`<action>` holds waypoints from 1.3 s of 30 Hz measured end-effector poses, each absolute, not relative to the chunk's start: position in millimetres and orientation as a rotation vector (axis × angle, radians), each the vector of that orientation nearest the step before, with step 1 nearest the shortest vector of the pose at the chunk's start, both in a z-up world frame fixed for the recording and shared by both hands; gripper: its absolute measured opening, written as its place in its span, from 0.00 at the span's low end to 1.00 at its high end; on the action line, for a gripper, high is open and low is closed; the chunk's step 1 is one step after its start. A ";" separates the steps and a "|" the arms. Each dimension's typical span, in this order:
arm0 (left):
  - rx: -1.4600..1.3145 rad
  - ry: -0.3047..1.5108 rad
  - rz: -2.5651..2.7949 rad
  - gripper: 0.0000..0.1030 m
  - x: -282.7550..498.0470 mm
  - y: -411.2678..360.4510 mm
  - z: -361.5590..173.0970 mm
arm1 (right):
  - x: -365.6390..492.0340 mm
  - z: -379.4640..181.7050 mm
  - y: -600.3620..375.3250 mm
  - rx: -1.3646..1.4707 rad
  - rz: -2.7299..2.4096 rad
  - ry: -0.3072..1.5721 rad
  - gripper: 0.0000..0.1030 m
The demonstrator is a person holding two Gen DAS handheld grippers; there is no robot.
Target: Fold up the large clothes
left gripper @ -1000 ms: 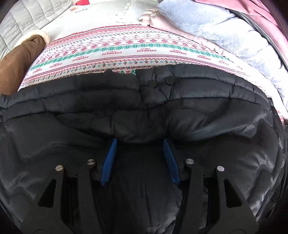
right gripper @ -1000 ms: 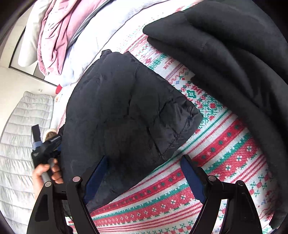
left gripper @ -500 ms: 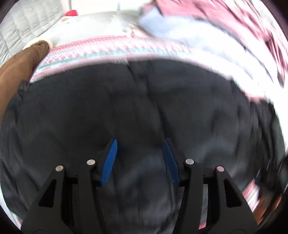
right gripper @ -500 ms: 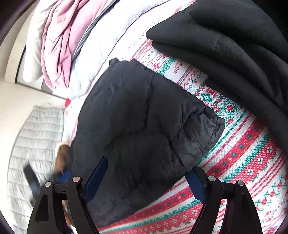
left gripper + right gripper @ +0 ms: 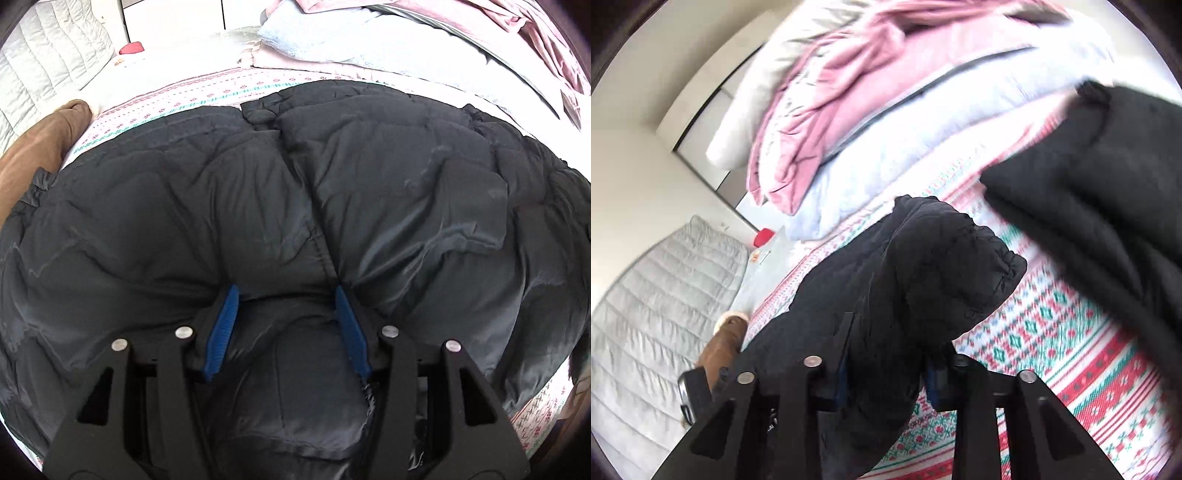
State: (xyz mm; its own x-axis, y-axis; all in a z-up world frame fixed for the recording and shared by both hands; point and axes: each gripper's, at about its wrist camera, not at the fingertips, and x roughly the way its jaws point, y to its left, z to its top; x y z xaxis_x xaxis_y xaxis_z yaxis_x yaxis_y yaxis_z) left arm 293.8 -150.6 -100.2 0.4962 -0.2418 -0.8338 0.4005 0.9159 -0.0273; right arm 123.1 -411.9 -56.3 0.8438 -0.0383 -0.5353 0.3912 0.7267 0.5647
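Observation:
A black puffer jacket (image 5: 369, 192) lies spread on the patterned red, green and white blanket (image 5: 177, 99) and fills the left wrist view. My left gripper (image 5: 286, 295) has its blue pads apart, with a bunched fold of the jacket between them. In the right wrist view the jacket (image 5: 905, 280) hangs lifted, a sleeve cuff to the right. My right gripper (image 5: 886, 376) has jacket fabric filling the gap between its fingers, which the fabric mostly hides.
A second dark garment (image 5: 1108, 192) lies on the blanket (image 5: 1071, 350) at the right. Pink and pale blue bedding (image 5: 868, 122) is piled behind. A brown boot (image 5: 724, 343) and a grey quilted mattress (image 5: 646, 314) are at the left.
The left gripper has pulled the jacket toward me and more of it shows spread out. The right gripper has closed in on the jacket's edge and lifted it; the view tilted up.

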 end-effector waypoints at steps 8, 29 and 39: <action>0.207 0.927 -0.475 0.54 272.7 -151.0 -74.1 | 112.6 -25.8 -398.0 0.659 -0.216 0.458 0.13; 0.274 0.984 -0.647 0.54 207.2 -132.8 -70.0 | 99.6 24.6 -366.1 0.413 -0.315 0.392 0.11; -0.053 0.961 -0.423 0.54 219.4 54.8 -45.0 | 104.6 41.5 -315.4 0.177 -0.341 0.342 0.11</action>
State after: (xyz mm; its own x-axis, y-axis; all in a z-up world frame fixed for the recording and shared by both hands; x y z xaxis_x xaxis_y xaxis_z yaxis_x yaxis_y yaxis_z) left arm 219.4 54.8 -45.0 0.4976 -0.3723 -0.7835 0.3263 0.9172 -0.2286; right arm 104.6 -315.4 41.5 0.8861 -0.2961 -0.3567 0.3554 0.9279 0.1125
